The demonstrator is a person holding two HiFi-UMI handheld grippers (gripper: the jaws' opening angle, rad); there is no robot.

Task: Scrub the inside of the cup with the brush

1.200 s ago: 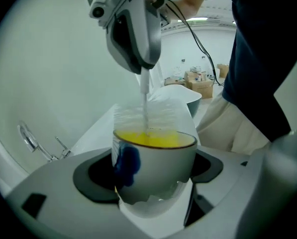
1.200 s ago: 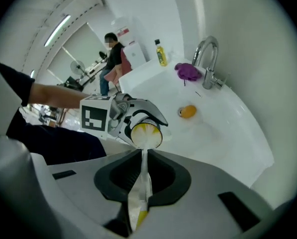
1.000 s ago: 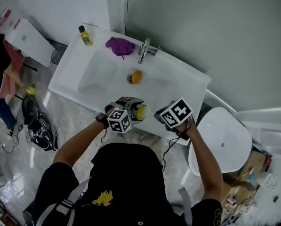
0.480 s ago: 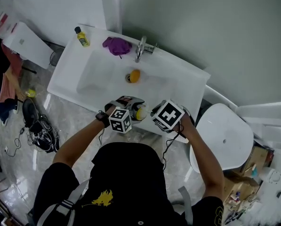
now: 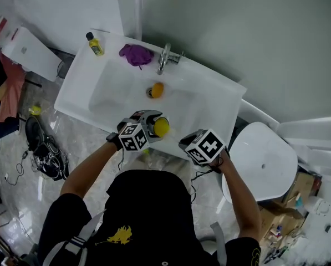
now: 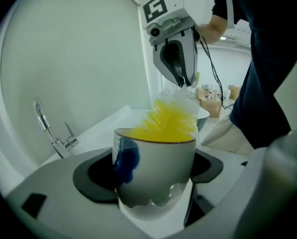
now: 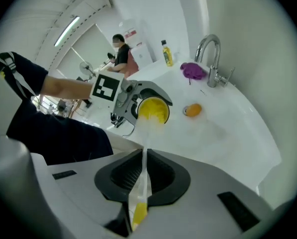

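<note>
Two grippers meet above the front edge of the white sink [image 5: 115,87], each one gripping something. The left gripper [image 5: 148,125] has its jaws spread wide around a white cup [image 6: 158,168], with the pads pressing on the cup's sides. The cup sits squarely between them, its base toward the root of the jaws. Its mouth opens ahead, past the jaw tips and toward the right gripper [image 6: 182,78]. A blue mark shows on the cup's wall next to the left jaw, and a thin dark line runs round the rim.

The right gripper's jaws stand narrow and have just closed a little further. The thin clear handle of the brush [image 7: 140,195] is pinched between them. The brush's long axis follows the line of those jaws. It runs from a yellow patch deep between the pads, out past the tips, and straight to the cup's mouth. The yellow bristles [image 6: 170,118] are at the far end. They fill the opening of the cup and stand a little above its rim, so the brush points bristles-first into the cup and away from the right jaws.

Well beyond both pairs of jaws, an orange thing [image 5: 157,90] lies at the sink's drain. Farther still, a tap [image 5: 165,57] stands at the back edge with a purple cloth [image 5: 136,54] beside it.
</note>
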